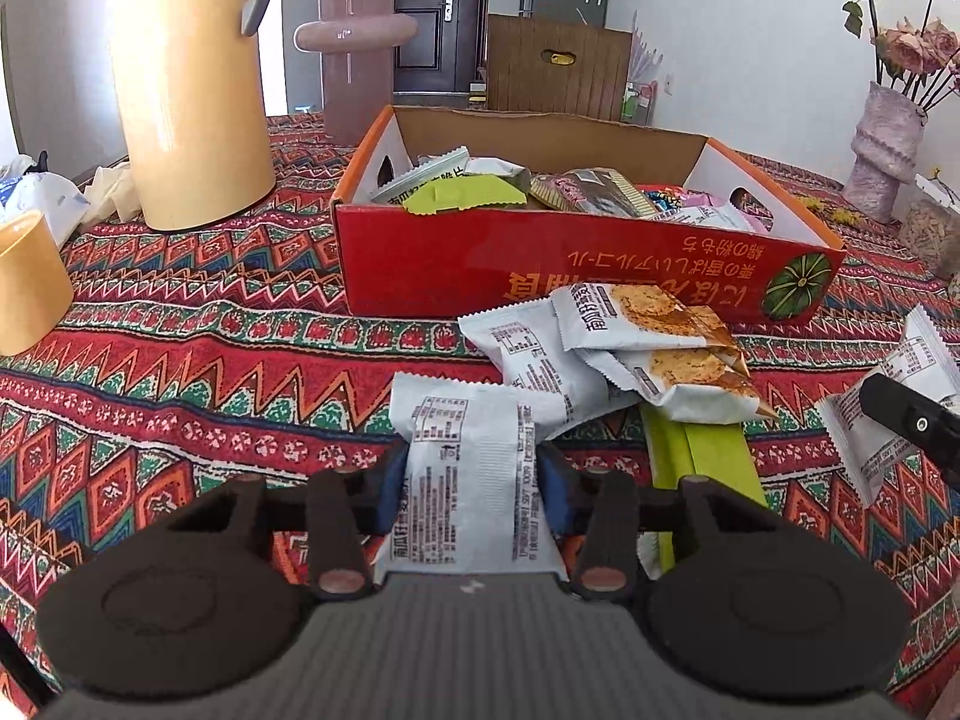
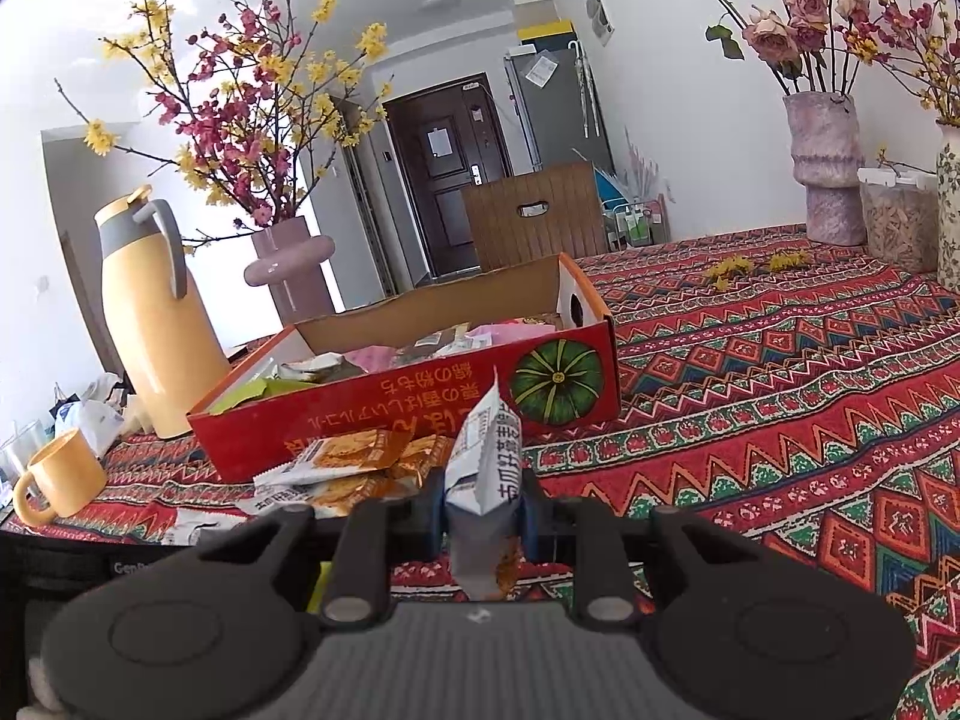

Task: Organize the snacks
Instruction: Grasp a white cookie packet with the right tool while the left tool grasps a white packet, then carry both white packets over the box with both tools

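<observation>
Left wrist view, from the left edge: yellow cup at the far left, tall yellow jug in the upper left, pink vase just right of it, all on the patterned tablecloth. Centre of the frame: red cardboard box, open on top, filled with mixed snack packets. Just below its front wall, a loose pile of white cracker packets over a green packet. Bottom centre: left gripper clenched on a white snack packet, blue pads pressing both its sides, packet lying face down toward the pile. At the right edge, a black finger tip, probably the other gripper's, over one more white packet.

Right wrist view, from the left: same cup lower left, jug above it, box in the middle, cracker packets lying against its front. Bottom centre: right gripper grasping a second white packet held upright and squeezed narrow, its top corner rising in front of the pumpkin picture on the box. Upper right: rough pink vase with roses.
</observation>
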Motion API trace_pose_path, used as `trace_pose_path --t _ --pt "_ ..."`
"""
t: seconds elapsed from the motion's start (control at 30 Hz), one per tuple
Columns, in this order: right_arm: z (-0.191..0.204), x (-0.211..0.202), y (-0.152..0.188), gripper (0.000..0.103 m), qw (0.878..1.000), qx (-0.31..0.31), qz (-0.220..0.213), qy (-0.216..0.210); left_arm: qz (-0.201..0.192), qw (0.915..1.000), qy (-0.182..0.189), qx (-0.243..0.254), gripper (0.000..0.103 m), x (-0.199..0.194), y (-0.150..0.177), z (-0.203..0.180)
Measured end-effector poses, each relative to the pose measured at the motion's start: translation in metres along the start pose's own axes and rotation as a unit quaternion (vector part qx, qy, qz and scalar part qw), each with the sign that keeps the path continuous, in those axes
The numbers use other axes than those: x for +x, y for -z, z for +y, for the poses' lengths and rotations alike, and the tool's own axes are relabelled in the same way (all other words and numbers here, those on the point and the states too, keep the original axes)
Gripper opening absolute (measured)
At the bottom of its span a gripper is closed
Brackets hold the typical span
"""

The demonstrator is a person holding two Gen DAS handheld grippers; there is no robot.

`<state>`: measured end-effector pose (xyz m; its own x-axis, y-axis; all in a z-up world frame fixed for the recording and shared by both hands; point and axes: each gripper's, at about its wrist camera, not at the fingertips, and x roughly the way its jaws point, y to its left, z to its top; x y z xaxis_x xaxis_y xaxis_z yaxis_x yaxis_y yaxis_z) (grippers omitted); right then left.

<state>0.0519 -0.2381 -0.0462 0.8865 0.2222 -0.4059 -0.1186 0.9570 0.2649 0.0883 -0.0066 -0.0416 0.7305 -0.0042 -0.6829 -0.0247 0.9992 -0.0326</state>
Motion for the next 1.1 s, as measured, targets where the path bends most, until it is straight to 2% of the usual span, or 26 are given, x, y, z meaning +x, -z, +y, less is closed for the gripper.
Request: trace_pose_path --t 0.57,1.1 --pt "0.009 0.004 -0.02 0.023 0.999 -0.03 -0.033 0.002 -0.066 0.9978 0.003 0.007 0.045 -0.027 -0.03 -0.003" --pt "0.029 0.036 -0.075 0.023 0.994 -0.07 -0.078 -0.006 -0.131 0.9912 -0.001 0.017 0.045 -0.033 -0.082 -0.019"
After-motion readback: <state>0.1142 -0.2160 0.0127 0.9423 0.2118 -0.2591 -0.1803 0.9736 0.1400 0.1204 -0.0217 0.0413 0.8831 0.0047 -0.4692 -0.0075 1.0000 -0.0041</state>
